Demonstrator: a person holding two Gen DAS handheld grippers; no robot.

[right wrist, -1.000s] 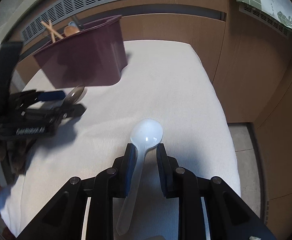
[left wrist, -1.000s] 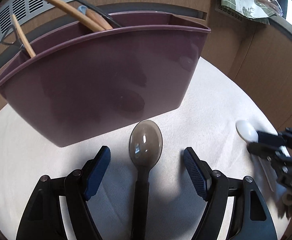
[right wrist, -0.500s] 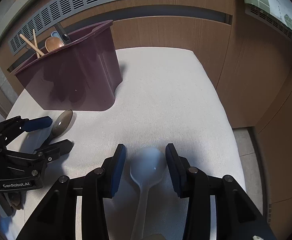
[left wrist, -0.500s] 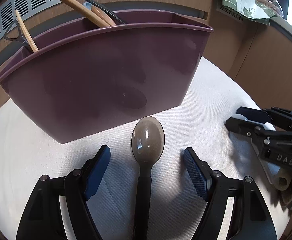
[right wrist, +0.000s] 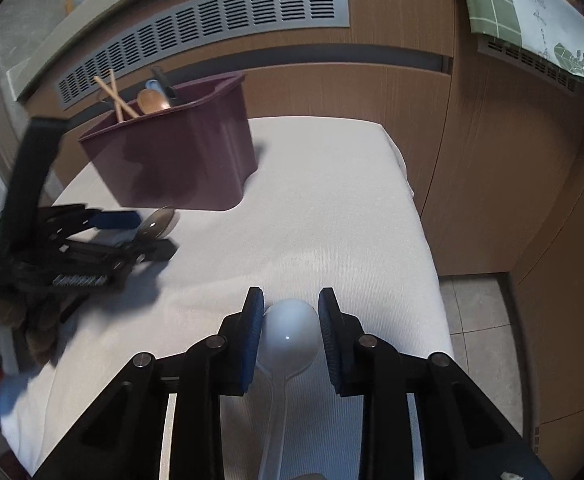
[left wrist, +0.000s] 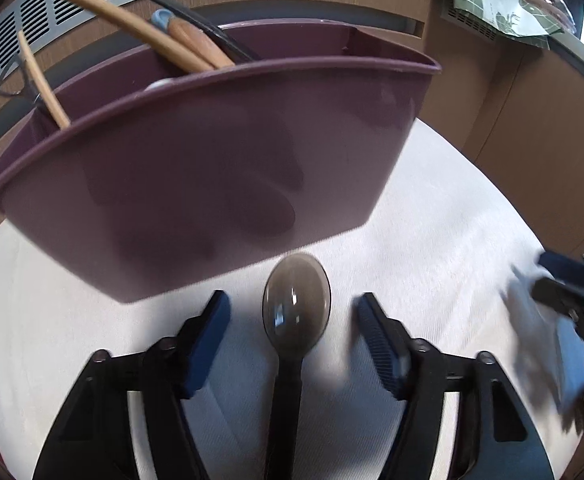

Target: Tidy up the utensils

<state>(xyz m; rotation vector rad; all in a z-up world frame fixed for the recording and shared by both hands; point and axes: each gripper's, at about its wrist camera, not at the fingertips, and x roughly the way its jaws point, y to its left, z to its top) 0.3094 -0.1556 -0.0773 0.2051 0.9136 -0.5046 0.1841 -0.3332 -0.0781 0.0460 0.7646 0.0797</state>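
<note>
A maroon utensil caddy (left wrist: 212, 168) stands on the white cloth, holding wooden utensils (left wrist: 132, 28); it also shows in the right wrist view (right wrist: 180, 152). A smoky grey spoon (left wrist: 296, 304) lies on the cloth with its bowl toward the caddy. My left gripper (left wrist: 292, 340) is open, its fingers on either side of this spoon's neck. A white spoon (right wrist: 288, 340) lies on the cloth. My right gripper (right wrist: 290, 332) is open, its pads close on either side of the white spoon's bowl without clamping it.
The white cloth (right wrist: 324, 200) covers the table; its right edge drops to a tiled floor (right wrist: 480, 320). Wooden cabinet panels (right wrist: 492, 160) and a grey vent grille (right wrist: 212, 28) stand behind. The left gripper (right wrist: 72, 248) shows in the right wrist view.
My right gripper let go of the white spoon, which now lies between narrowly open pads. My left gripper stayed open around the grey spoon and rose slightly.
</note>
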